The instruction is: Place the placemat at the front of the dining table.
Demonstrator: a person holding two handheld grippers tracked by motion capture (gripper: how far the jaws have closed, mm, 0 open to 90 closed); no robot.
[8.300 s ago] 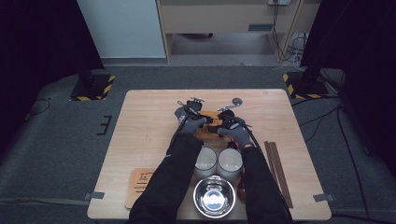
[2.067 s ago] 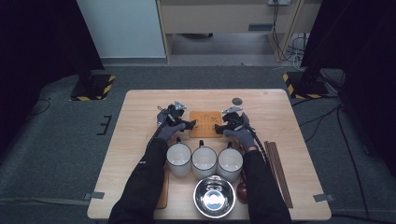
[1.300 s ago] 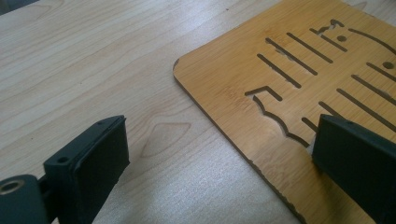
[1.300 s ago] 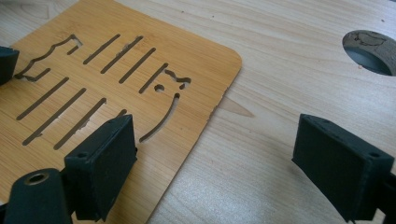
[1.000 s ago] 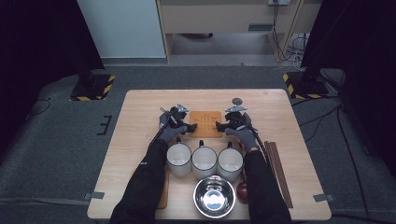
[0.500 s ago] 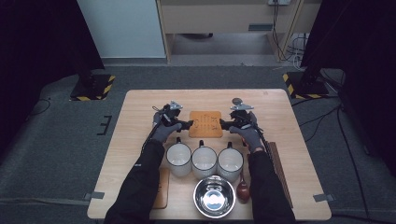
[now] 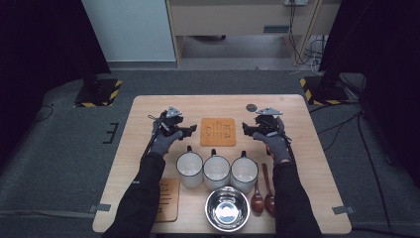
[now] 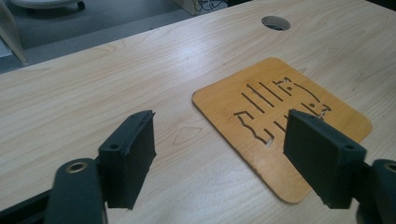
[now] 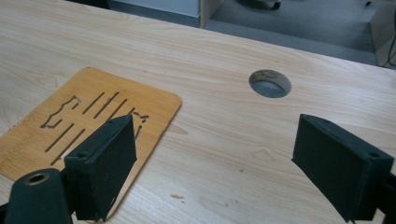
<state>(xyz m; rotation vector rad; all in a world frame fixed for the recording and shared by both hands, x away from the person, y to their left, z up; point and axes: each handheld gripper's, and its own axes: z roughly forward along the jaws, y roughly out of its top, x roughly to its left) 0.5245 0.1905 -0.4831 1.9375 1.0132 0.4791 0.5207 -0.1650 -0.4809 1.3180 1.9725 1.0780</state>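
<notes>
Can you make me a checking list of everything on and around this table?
Surface: wooden table, round hole near the far edge.
Job's things: cut-out wooden mat lying flat between the grippers.
Clutter: three white mugs, metal bowl, two wooden spoons, second mat at the near edge.
Grippers: left gripper jaws have just been closing, nothing between; right gripper open, empty.
Cables: one trails from each gripper; more on the floor.
Surroundings: grey carpet, striped stand feet.
</notes>
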